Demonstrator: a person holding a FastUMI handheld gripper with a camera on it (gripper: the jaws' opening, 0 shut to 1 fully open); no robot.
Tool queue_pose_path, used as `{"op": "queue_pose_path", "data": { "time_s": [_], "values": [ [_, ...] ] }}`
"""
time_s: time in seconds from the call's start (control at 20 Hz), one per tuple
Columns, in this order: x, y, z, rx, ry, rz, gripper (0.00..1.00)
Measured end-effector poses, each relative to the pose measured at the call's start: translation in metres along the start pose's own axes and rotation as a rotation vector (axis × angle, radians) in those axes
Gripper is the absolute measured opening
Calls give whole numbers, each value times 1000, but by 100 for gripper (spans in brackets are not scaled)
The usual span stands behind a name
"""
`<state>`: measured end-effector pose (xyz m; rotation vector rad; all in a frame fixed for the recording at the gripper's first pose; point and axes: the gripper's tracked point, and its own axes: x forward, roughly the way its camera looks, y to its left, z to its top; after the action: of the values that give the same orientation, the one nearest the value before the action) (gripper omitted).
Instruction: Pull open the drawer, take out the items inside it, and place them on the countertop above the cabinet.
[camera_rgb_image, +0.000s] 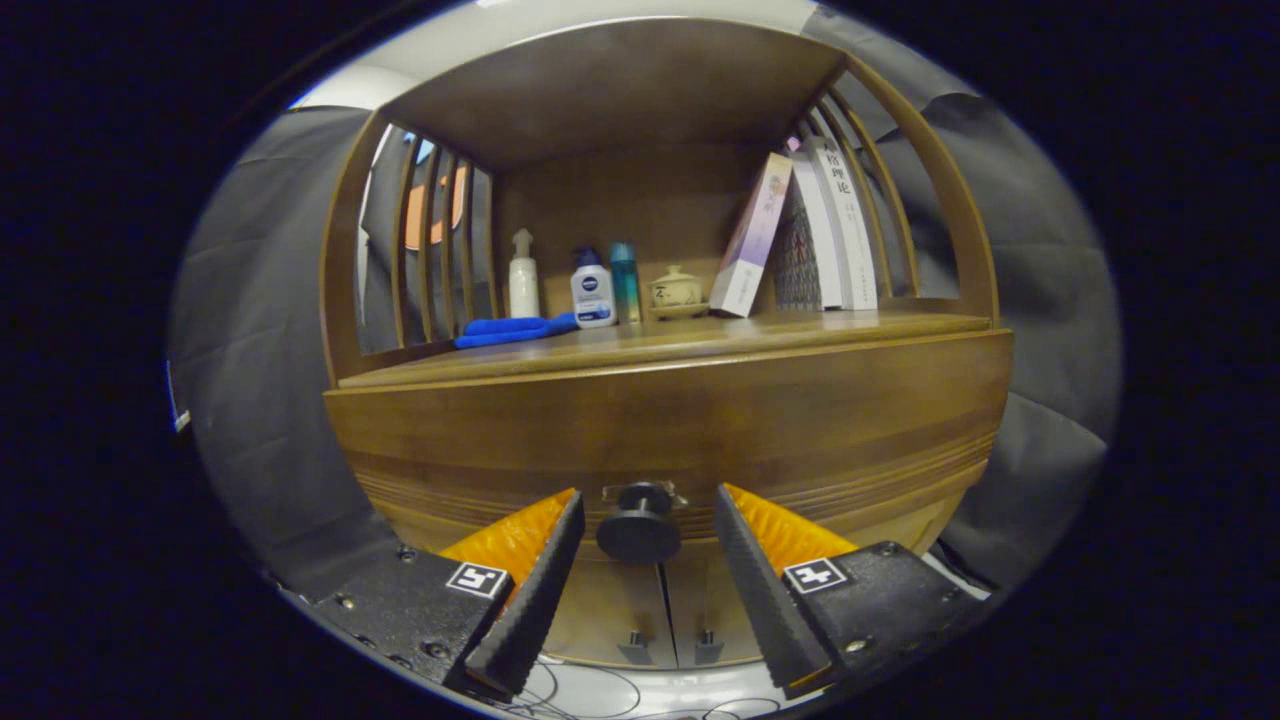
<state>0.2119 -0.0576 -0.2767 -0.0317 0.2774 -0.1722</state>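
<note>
The gripper (648, 500) was released, its fingers spread on both sides of the dark round knob (639, 525) of the closed drawer (660, 430), not touching it, below the countertop (700, 335).

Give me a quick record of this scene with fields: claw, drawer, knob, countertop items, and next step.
claw: claw open, fingers either side of the knob, not pressing it
drawer: drawer shut
knob: dark round knob between the fingers
countertop items: blue cloth, white spray bottle, lotion bottle, teal bottle, small lidded pot, leaning books
next step: probably close on the knob and pull
</note>
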Motion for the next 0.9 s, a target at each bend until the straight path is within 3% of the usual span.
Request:
{"op": "queue_pose_path", "data": {
  "time_s": [0.55,0.9],
  "values": [
    [12,5,-9,18,14,-50,44],
    [-14,3,-14,-3,46,-56,40]
  ]
}}
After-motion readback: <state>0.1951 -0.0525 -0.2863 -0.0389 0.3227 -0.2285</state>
